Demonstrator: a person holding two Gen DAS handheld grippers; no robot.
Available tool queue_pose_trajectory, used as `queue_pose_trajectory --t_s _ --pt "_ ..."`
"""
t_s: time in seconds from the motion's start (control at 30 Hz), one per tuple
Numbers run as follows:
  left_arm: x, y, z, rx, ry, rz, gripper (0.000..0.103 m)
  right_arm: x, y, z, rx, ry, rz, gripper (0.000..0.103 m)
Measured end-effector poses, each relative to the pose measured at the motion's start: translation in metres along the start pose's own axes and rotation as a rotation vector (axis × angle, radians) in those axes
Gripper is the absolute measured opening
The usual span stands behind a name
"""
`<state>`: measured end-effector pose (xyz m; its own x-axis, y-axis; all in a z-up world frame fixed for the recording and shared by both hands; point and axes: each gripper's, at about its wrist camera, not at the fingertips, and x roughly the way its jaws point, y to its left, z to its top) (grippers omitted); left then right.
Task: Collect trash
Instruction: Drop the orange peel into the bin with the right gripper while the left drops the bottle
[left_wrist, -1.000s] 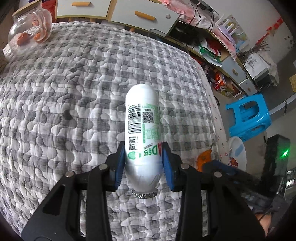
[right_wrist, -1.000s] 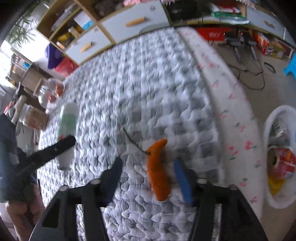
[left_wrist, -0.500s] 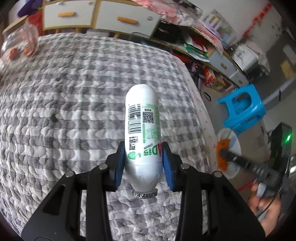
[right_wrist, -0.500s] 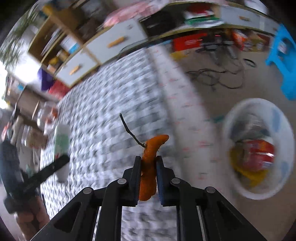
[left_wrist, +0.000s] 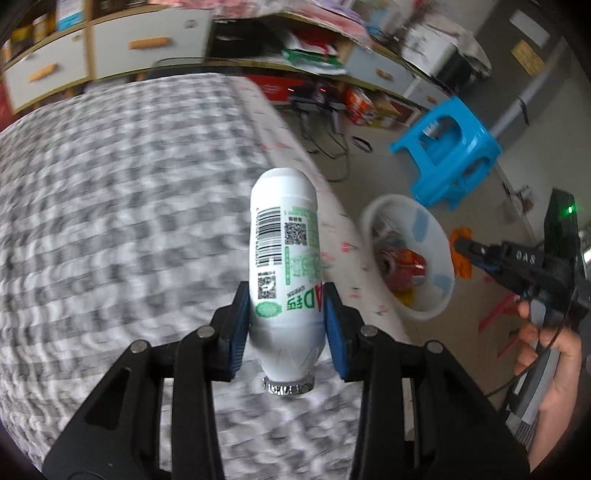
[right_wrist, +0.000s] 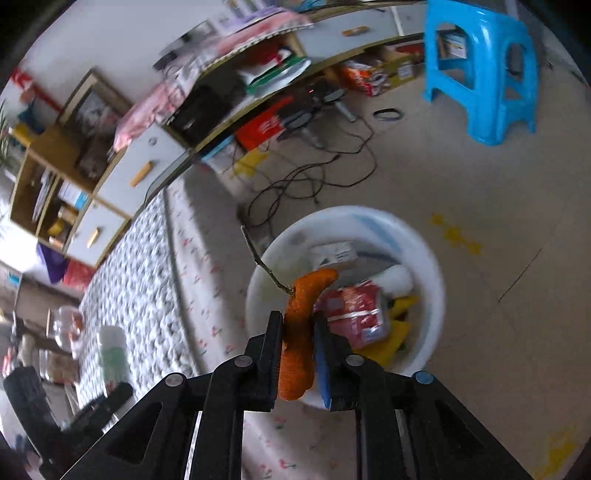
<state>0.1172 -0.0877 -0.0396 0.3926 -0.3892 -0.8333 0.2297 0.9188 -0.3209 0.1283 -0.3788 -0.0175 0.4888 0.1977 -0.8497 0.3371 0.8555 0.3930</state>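
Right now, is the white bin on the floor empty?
No, the white bin already holds a red packet and yellow scraps.

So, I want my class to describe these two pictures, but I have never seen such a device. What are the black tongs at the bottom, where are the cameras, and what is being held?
No robot here: a person holds a hand-worked gripper in each hand, each with a wide-angle camera looking along its jaws.

Left camera view: the left gripper is shut on a white bottle, its neck toward the camera, above a grey checked bedcover. At the right edge you see the person's right hand with the other device.

Right camera view: the right gripper is shut on an orange peel with a thin stem, hanging over a white bin on the floor that already holds wrappers. A blue stool stands behind.
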Motion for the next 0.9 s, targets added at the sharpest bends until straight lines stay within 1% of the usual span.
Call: queue_pose_trajectory --t_s 0.03,0.07,0.1,0.13,0.3,0.47,0.63,0.73,0.8,0.83,0.87,0.9 --pt "0.004 -0.006 0.001 0.012 0.006 -0.004 0.04 0.001 -0.005 0.002 0.01 0.0 0.006 0.032" --pt "0.01 -0.014 0.001 0.027 0.013 -0.009 0.04 0.003 -0.011 0.004 0.021 0.004 0.009 0.04" --pt "0.013 -0.019 0.002 0.035 0.017 -0.011 0.04 0.003 -0.015 0.005 0.033 -0.001 0.005 0.059" --pt "0.02 -0.028 0.004 0.049 0.026 -0.015 0.04 0.0 -0.02 0.005 0.041 -0.014 0.0 0.065" --pt "0.042 -0.061 0.014 0.107 0.052 -0.033 0.04 -0.015 -0.037 0.008 0.032 -0.038 -0.013 0.065" --pt "0.064 -0.09 0.023 0.156 0.077 -0.061 0.04 -0.028 -0.054 0.005 0.008 -0.052 -0.048 0.065" --pt "0.081 -0.113 0.029 0.203 0.09 -0.078 0.04 -0.037 -0.075 0.003 0.03 -0.073 -0.083 0.065" --pt "0.085 -0.126 0.034 0.234 0.077 -0.088 0.04 -0.043 -0.087 0.001 0.061 -0.083 -0.092 0.065" --pt "0.084 -0.133 0.035 0.274 0.044 -0.096 0.041 -0.046 -0.091 0.002 0.073 -0.094 -0.095 0.065" --pt "0.085 -0.135 0.036 0.286 0.029 -0.076 0.054 -0.049 -0.092 0.0 0.075 -0.098 -0.094 0.065" --pt "0.085 -0.134 0.036 0.286 0.018 -0.045 0.078 -0.05 -0.093 -0.001 0.077 -0.101 -0.093 0.066" --pt "0.084 -0.133 0.036 0.275 0.006 -0.022 0.085 -0.052 -0.094 -0.002 0.079 -0.105 -0.09 0.067"
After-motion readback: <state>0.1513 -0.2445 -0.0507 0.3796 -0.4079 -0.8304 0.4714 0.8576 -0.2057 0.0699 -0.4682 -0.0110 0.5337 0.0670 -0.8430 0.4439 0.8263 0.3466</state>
